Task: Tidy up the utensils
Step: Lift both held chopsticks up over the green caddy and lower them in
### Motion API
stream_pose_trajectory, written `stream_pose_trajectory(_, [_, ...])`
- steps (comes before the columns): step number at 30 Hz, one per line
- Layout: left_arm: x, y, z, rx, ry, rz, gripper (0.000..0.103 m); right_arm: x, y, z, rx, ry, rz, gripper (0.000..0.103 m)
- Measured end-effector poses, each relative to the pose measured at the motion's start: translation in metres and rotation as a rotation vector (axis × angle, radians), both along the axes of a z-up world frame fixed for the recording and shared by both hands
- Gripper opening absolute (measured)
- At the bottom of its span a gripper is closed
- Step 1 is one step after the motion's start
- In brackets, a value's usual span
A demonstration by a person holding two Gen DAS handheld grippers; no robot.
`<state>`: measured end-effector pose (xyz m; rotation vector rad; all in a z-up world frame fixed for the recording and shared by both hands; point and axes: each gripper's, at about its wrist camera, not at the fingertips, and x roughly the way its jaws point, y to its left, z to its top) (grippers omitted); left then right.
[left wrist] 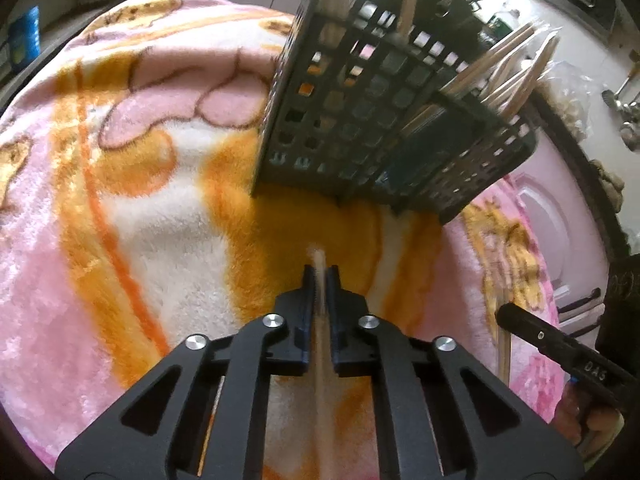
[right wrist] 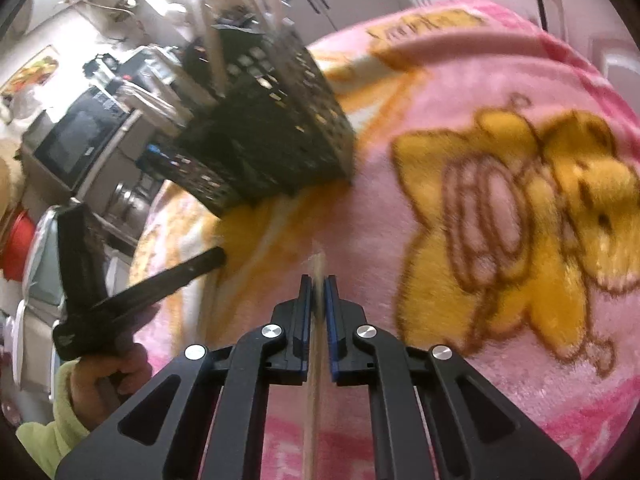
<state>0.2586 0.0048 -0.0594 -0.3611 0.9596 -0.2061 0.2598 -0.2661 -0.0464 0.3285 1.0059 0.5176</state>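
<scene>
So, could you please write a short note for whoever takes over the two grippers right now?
Left gripper: shut on a chopstick, the tip poking out past the fingers.
Right gripper: shut on another chopstick, held the same way.
Black basket: stands on the pink blanket ahead of both grippers, apart from them. Several chopsticks already stand in its compartments.
Done: some chopsticks sorted into the basket, two more picked up.
Left: probably to carry both held chopsticks to the basket and drop them in. No loose ones show on the blanket in these views.
</scene>
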Motion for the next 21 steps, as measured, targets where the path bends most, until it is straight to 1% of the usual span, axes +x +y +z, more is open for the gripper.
stream_pose_trajectory(3, [-0.007,-0.002,0.016,0.007,-0.049,-0.011,0.001,-0.004,0.003,0.015,0.023,-0.048,0.011,0.006])
stream_pose_trajectory(4, [-0.009,-0.002,0.021,0.005,-0.065,-0.016,0.001,-0.006,0.005,0.024,0.032,-0.078,0.017,0.006])
stream_pose_trajectory(5, [-0.011,-0.003,0.026,0.006,-0.082,-0.021,0.001,-0.006,0.005,0.024,0.032,-0.078,0.017,0.006])
stream_pose_trajectory(8, [-0.019,-0.004,0.046,0.007,-0.142,-0.034,0.001,-0.010,0.005,0.036,0.041,-0.116,0.017,0.006])
stream_pose_trajectory(9, [-0.021,-0.004,0.054,0.005,-0.163,-0.036,0.001,-0.013,0.006,0.046,0.048,-0.155,0.017,0.006])
stream_pose_trajectory(10, [-0.023,-0.004,0.060,0.004,-0.183,-0.036,0.001,-0.013,0.006,0.046,0.048,-0.155,0.017,0.006])
stream_pose_trajectory(12, [-0.027,-0.004,0.074,0.005,-0.225,-0.038,0.001,-0.019,0.007,0.062,0.053,-0.218,0.016,0.006])
stream_pose_trajectory(13, [-0.028,-0.004,0.080,0.007,-0.242,-0.038,0.001,-0.019,0.007,0.062,0.053,-0.218,0.016,0.006])
stream_pose_trajectory(17, [-0.029,-0.004,0.098,0.009,-0.294,-0.033,0.001,-0.027,0.009,0.079,0.050,-0.297,0.011,0.006])
stream_pose_trajectory(18, [-0.028,-0.005,0.100,0.010,-0.303,-0.032,0.001,-0.032,0.010,0.088,0.045,-0.340,0.005,0.006])
stream_pose_trajectory(19, [-0.027,-0.005,0.104,0.010,-0.315,-0.030,0.001,-0.033,0.011,0.093,0.043,-0.363,0.000,0.006])
stream_pose_trajectory(21, [-0.026,-0.003,0.111,0.007,-0.336,-0.023,0.001,-0.034,0.012,0.099,0.043,-0.396,-0.004,0.006])
